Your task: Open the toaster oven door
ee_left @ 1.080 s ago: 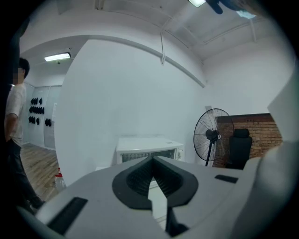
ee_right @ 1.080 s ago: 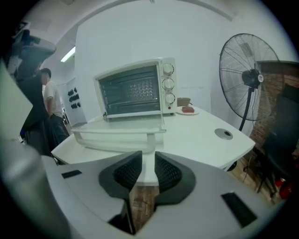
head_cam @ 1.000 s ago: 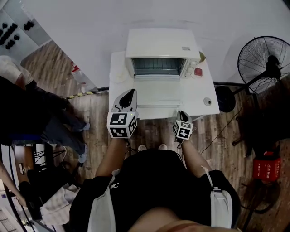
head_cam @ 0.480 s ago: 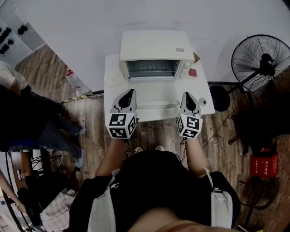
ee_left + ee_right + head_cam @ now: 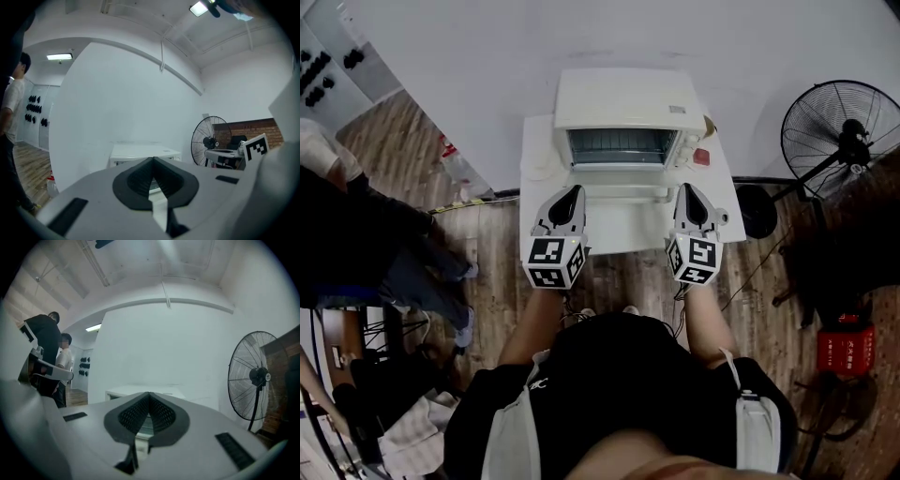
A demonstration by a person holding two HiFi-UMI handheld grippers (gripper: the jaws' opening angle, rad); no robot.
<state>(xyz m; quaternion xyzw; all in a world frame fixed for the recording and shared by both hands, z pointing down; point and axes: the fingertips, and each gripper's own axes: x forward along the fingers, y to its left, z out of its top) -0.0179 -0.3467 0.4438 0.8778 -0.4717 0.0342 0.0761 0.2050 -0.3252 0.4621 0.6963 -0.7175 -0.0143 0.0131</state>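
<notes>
Two claws hover side by side above the near part of the table [image 5: 536, 192] — the left claw [image 5: 572, 191] and the right claw [image 5: 686, 191], both pointing toward the oven [image 5: 623, 98] at the far side. The left claw's jaws are pressed together with nothing between them. The right claw's jaws are likewise closed and hold nothing. Neither claw touches the oven.

The oven sits on the far half of the table, against the white wall [image 5: 487, 56], with its dark front facing the near side. Its door [image 5: 623, 180] appears folded down toward the near side, with the handle [image 5: 623, 193] running between the two claw tips.

A fan [image 5: 844, 127] stands on the wooden floor [image 5: 497, 253] at the right, well apart from the table. Bystanders [image 5: 366, 225] stand at the left — only partly in view.
</notes>
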